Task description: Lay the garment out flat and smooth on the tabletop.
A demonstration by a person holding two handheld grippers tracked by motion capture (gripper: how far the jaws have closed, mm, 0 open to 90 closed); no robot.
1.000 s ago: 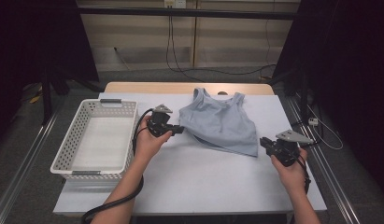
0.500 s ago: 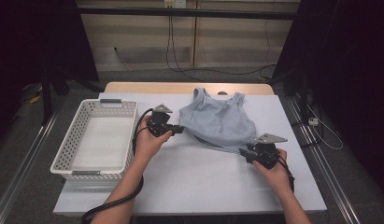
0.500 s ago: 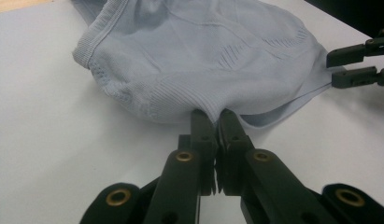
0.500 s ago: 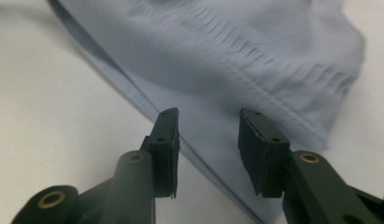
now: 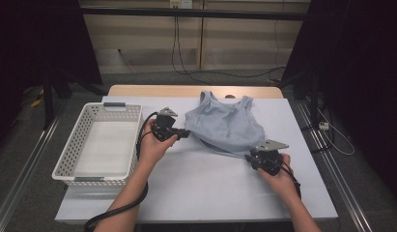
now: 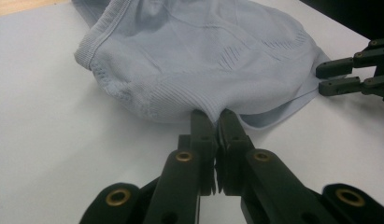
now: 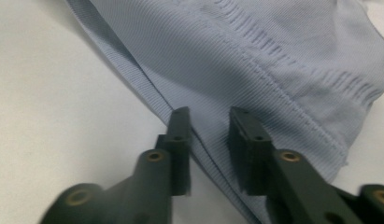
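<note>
A white table stands in a dark room. The blue top lies near its far edge. The left gripper pinches the top's hem tight. The right gripper is apart around the hem. A white basket sits by the left edge.

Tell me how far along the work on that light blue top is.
Done: the left gripper is shut on the top's hem. In hand: the right gripper is open, jaws straddling the hem's other end. Left: closing that grip and whatever handling follows; the top lies unfolded, the white basket empty.
</note>
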